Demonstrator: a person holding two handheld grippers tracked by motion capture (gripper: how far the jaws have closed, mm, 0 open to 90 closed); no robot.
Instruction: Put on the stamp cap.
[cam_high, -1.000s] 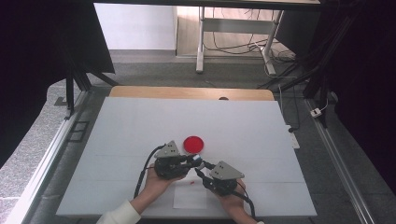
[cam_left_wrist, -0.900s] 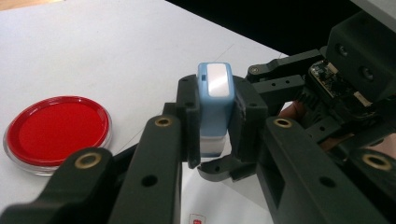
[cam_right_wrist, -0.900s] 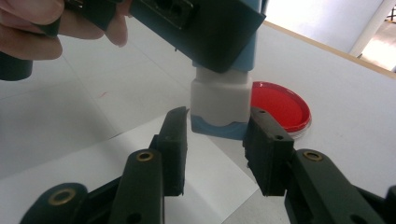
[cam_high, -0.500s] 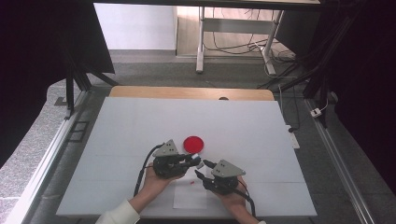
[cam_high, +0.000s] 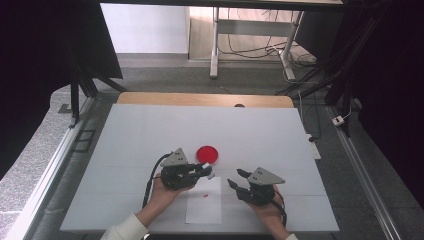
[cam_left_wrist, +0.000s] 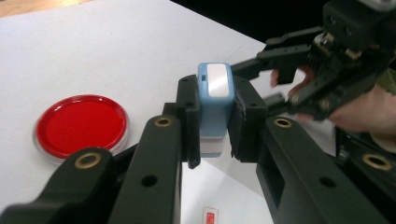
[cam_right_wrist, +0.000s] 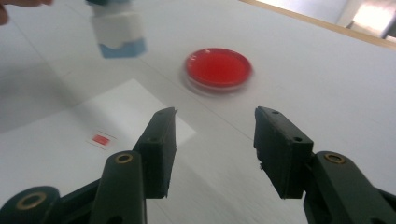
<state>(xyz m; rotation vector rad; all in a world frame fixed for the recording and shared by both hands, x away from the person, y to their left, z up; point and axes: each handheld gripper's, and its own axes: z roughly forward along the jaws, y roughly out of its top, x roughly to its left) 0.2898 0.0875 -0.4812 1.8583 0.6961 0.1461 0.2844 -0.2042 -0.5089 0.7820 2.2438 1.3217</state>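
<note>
My left gripper (cam_high: 205, 170) is shut on a small blue-and-white stamp (cam_left_wrist: 215, 102), held just above the table beside a round red ink pad (cam_high: 207, 154). Below it lies a white sheet of paper (cam_high: 204, 207) bearing a small red stamp mark (cam_high: 206, 194). My right gripper (cam_high: 236, 177) stands to the right of the paper, apart from the stamp. Its jaws have just been opening and nothing is between them. In the right gripper view its jaws (cam_right_wrist: 215, 140) frame bare table, with the stamp (cam_right_wrist: 116, 30) and the ink pad (cam_right_wrist: 218, 67) beyond.
The white tabletop (cam_high: 150, 130) stretches wide around both hands, with a wooden strip (cam_high: 200, 99) along its far edge. Metal rails run down both sides, and cables and a desk frame (cam_high: 216, 45) lie on the floor beyond.
My right gripper has pulled away to the right from the left gripper and the stamp, and its jaws stand wider. The left gripper has stayed put with the stamp.
</note>
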